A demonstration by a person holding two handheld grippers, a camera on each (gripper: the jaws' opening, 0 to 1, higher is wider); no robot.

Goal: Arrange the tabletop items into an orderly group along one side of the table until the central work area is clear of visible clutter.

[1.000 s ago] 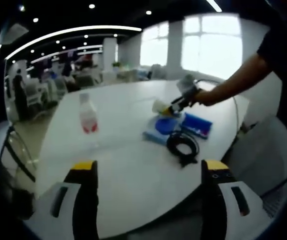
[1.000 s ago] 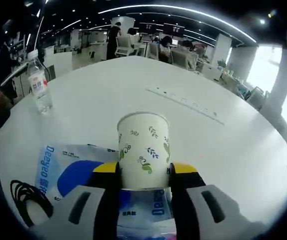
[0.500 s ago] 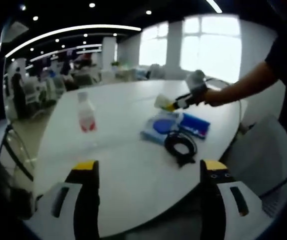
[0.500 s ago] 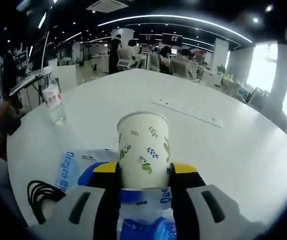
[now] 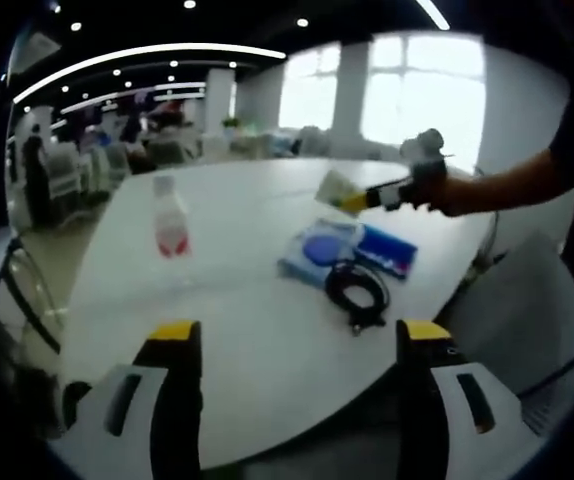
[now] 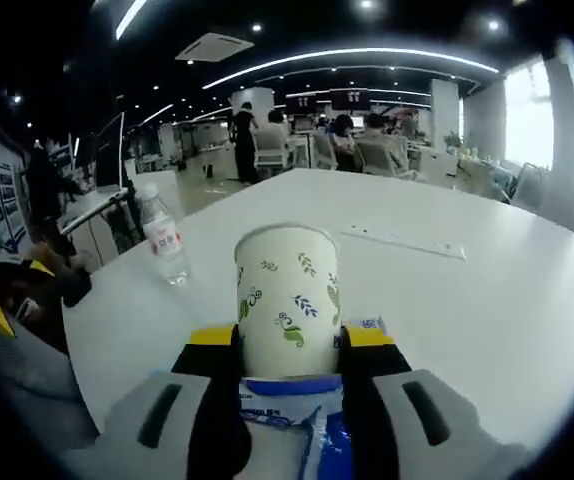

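A paper cup with a leaf print (image 6: 287,300) sits between my right gripper's (image 6: 287,340) jaws, which are shut on it. In the left gripper view that cup (image 5: 335,187) hangs above the white round table (image 5: 237,330), held out by a person's arm. Below it lie a light-blue wipes pack (image 5: 312,256), a dark-blue packet (image 5: 387,252) and a coiled black cable (image 5: 355,290). A clear water bottle with a red label (image 5: 170,224) stands at the left. My left gripper (image 5: 287,345) is open near the table's front edge, nothing between its jaws.
A flat white power strip (image 6: 403,241) lies on the far part of the table. The water bottle (image 6: 166,240) stands near the table's left edge. Office chairs, desks and people fill the room behind. Bright windows (image 5: 427,90) are at the right.
My right gripper has lifted the cup higher and pulled it back over the packets. The left gripper's view has shifted only slightly.
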